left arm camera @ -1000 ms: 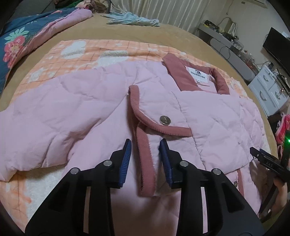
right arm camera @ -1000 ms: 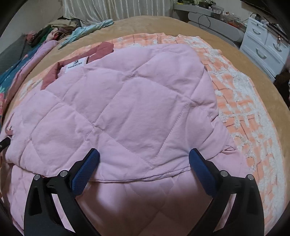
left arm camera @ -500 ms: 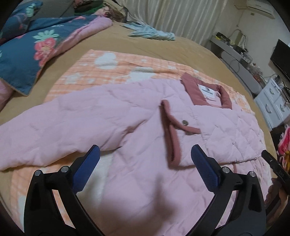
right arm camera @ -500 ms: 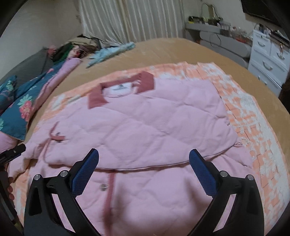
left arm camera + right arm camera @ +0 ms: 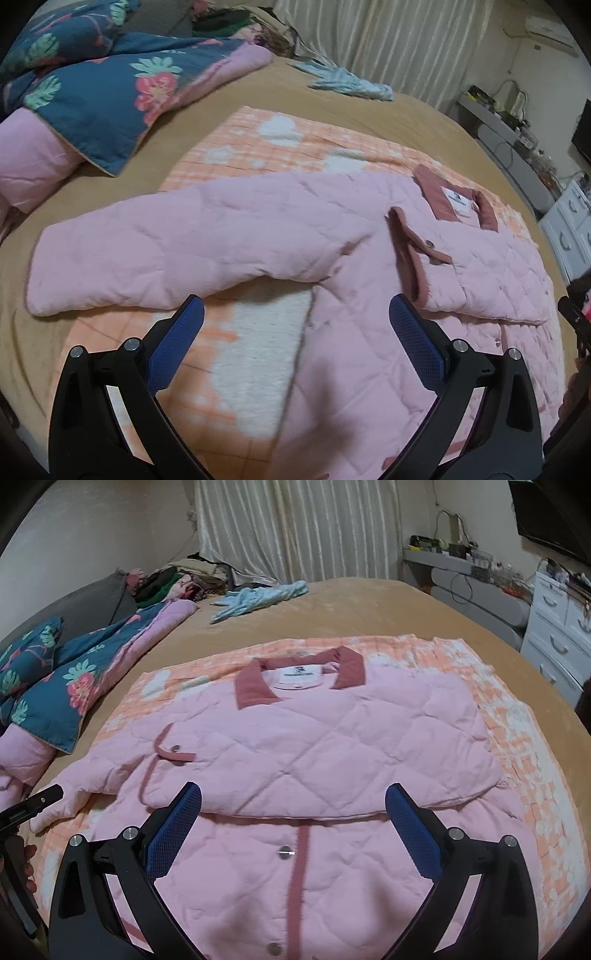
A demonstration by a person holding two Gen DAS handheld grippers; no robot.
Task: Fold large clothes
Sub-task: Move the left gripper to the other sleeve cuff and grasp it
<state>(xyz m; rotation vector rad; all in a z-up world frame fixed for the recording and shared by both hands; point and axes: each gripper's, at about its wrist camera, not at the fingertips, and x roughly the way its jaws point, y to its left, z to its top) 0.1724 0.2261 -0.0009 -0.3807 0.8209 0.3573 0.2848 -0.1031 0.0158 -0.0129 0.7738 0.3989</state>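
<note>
From the left wrist view, the left tongs (image 5: 293, 321) stand spread wide with nothing between the blue pads (image 5: 173, 347); they hang above the bedding. Below them the pink quilted jacket (image 5: 332, 258) lies on an orange and white checked blanket (image 5: 266, 147) spread over the tan bed (image 5: 406, 114). One sleeve (image 5: 166, 254) stretches out flat toward the left, past the blanket's edge onto the bed. The other sleeve, with its dark pink cuff (image 5: 410, 254), is folded across the chest. The dark pink collar (image 5: 458, 199) with a white label points to the far right. A blue flowered quilt (image 5: 103, 88) lies bunched at the upper left, and a pale blue cloth (image 5: 351, 83) sits near the curtain (image 5: 388, 44).

From the right wrist view, the right tongs (image 5: 293, 801) are likewise released, empty and clear of the fabric. The jacket (image 5: 332, 738) lies front up, collar (image 5: 255, 690) away from the camera, with the folded sleeve laid across the body above the button strip (image 5: 299, 867). At the left edge the left tongs' tip (image 5: 33, 805) and a hand (image 5: 27, 864) show. White drawers (image 5: 557, 650) stand at the right.
</note>
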